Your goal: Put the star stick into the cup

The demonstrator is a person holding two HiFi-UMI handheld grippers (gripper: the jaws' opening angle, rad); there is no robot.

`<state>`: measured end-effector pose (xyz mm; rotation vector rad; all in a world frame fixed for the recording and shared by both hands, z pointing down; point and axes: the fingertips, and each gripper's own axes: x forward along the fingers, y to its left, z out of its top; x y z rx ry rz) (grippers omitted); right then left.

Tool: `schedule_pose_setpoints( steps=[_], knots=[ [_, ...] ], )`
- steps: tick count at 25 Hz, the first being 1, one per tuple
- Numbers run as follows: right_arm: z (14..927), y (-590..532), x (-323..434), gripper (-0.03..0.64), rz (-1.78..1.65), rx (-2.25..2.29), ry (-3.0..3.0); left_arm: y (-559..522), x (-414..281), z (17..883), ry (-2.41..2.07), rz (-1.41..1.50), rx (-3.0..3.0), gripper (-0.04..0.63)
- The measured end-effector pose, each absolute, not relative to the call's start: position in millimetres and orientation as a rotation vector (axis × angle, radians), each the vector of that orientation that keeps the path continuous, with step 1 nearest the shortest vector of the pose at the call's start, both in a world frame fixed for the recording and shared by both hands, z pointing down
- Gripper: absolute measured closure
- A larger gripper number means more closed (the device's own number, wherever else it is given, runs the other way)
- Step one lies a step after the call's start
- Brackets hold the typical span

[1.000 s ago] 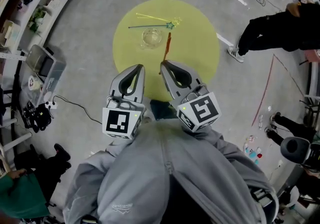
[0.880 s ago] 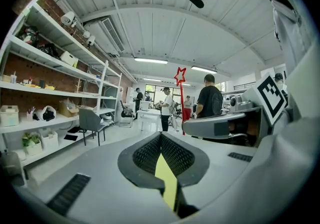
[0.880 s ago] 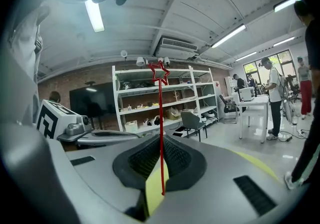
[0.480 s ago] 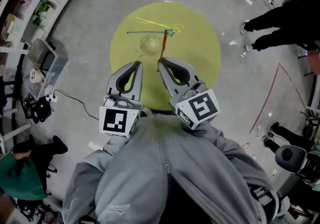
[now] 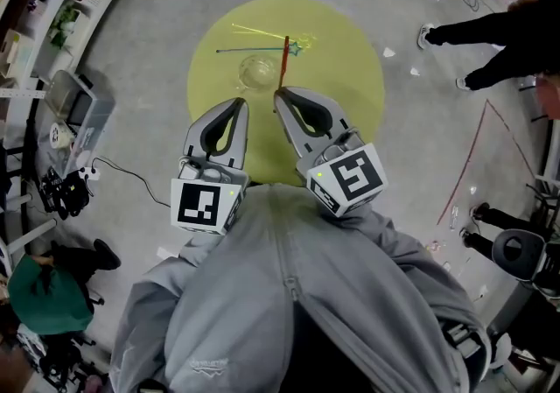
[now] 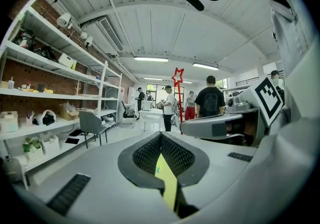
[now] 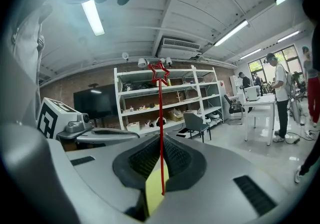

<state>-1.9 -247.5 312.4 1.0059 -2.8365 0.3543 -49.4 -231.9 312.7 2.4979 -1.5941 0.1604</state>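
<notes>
The right claw [image 5: 279,94] is closed tight on the lower end of the red star stick [image 5: 283,63]. The stick stands nearly upright out of the claw's tip, star end up. The left claw [image 5: 241,105] hangs beside it at 9 o'clock, pressed together with nothing in it.

The clear cup [image 5: 259,73] sits on the round yellow tabletop [image 5: 350,85], at about 11 o'clock from the right claw's tip and near it. The stick has not reached the cup.

Since the grip is at the bottom of the stick, the plain end probably cannot go in first. I judge the neat way is to carry the claw over the cup and tip it forward so the star end points down into the mouth. The claw should part only once the stick rests inside, against the rim. The stick is thin and light, and the cup looks light too, so a push against the wall could slide or tip it. A slow, centred descent seems wise.

Two more sticks [image 5: 255,41] lie flat on the tabletop just beyond the cup at 12 o'clock, so the reach should stop short of them. The tabletop lies bare from 1 to 5 o'clock of the cup. A person's legs [image 5: 490,24] stand on the floor at 2 o'clock, well apart from the work.
</notes>
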Motion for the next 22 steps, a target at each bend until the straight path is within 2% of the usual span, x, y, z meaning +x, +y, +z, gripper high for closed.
schedule_pose_setpoints(
  steps=[11,22],
  knots=[
    [301.4,-260.7,-15.3,0.581,0.347,1.101,-2.794,-248.6,-62.7,305.6,-1.507,0.143,2.547,0.578],
    [343.2,-301.1,-38.2,0.581,0.405,1.089,-2.766,-287.0,-79.8,346.5,-1.430,0.162,2.522,0.578]
  ],
)
